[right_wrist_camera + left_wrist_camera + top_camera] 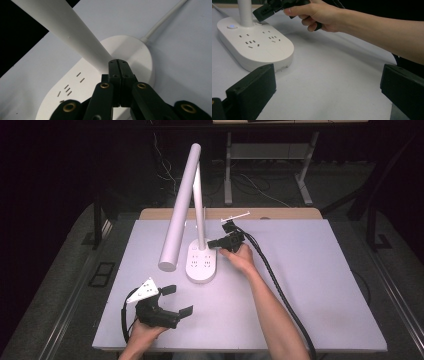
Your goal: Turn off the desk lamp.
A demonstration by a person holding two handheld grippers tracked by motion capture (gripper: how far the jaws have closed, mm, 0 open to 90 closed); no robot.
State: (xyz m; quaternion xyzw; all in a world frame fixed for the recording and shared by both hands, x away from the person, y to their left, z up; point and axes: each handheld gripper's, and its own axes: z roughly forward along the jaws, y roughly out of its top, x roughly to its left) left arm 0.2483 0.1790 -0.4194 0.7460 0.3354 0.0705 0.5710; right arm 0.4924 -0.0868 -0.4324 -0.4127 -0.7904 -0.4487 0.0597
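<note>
A white desk lamp stands at the table's middle, its oval base (201, 265) carrying two groups of sockets (250, 43) and a small blue-lit button (232, 26). Its stem (70, 32) rises from the base's back and a long head bar (180, 210) slopes down to the left. My right gripper (211, 243) is shut with nothing between its jaws. Its tip (118, 62) is at the base's top right beside the stem (245, 12); I cannot tell if it touches. My left gripper (177, 300) rests open near the front left, jaws wide apart (328, 92), pointing at the base (254, 47).
The lamp's white cord (162, 20) runs off the base toward the table's back edge. A small white bracket (235, 216) sits at the back edge. The right gripper's black cable (280, 290) trails across the table's right half. Desk legs (305, 185) and cables lie beyond on the floor.
</note>
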